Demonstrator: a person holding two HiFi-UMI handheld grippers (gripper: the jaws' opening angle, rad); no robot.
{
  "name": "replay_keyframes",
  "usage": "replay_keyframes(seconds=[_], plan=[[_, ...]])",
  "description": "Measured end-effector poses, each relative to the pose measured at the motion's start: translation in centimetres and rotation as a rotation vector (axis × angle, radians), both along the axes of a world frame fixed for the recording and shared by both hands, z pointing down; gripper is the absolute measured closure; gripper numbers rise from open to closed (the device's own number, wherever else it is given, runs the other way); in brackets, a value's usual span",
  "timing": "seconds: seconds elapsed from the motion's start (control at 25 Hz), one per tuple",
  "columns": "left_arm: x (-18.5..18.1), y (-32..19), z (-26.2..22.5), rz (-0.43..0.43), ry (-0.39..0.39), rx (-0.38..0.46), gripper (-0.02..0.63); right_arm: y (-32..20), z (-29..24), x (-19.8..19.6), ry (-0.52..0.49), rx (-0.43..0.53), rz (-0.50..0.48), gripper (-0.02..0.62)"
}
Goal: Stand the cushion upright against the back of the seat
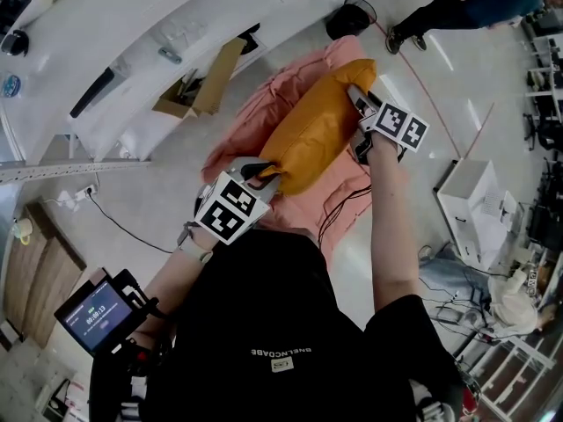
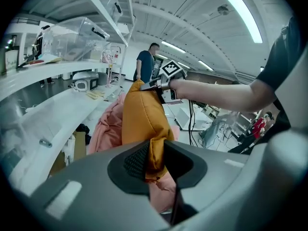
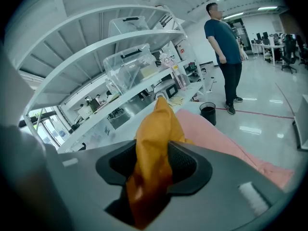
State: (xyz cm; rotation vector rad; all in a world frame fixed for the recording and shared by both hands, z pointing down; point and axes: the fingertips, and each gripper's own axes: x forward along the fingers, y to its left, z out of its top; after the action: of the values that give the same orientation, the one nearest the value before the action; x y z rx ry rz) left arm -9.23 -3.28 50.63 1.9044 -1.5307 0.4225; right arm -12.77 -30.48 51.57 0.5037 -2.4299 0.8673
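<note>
Pinching the orange cushion (image 1: 312,130) at two opposite corners: near corner bunched tight in the left hand-held gripper (image 1: 264,176), far corner squeezed the same way in the right hand-held gripper (image 1: 362,104). Held so, it seems, to keep the soft body stretched and steerable from both ends, ready for tipping up as one piece. Lying lengthwise over the pink seat (image 1: 251,117), from its near edge toward its far edge; hard to tell whether resting on it or just clear. Not yet upright, not yet against the backrest. Likely to sag and fold if let go at one end.
</note>
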Motion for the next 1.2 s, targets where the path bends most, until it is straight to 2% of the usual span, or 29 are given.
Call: replay_keyframes(seconds=[0.12, 0.56, 0.76, 1.2], plan=[[0.2, -0.2, 1.0, -0.003, 0.013, -0.015, 0.506, -0.1, 1.4, 0.4, 0.03, 0.002, 0.011, 0.391], [1.0, -1.4, 3.9, 0.041, -0.015, -0.065, 0.512, -0.9, 5.8, 2.2, 0.102, 0.0, 0.062, 0.388], [2.0, -1.7, 5.4, 0.089, -0.049, -0.096, 0.515, -0.8, 7.4, 3.1, 0.134, -0.007, 0.082, 0.388], [4.2, -1.8, 9.6, 0.181, -0.058, -0.195, 0.518, -0.3, 10.6, 4.9, 0.162, -0.058, 0.109, 0.385]])
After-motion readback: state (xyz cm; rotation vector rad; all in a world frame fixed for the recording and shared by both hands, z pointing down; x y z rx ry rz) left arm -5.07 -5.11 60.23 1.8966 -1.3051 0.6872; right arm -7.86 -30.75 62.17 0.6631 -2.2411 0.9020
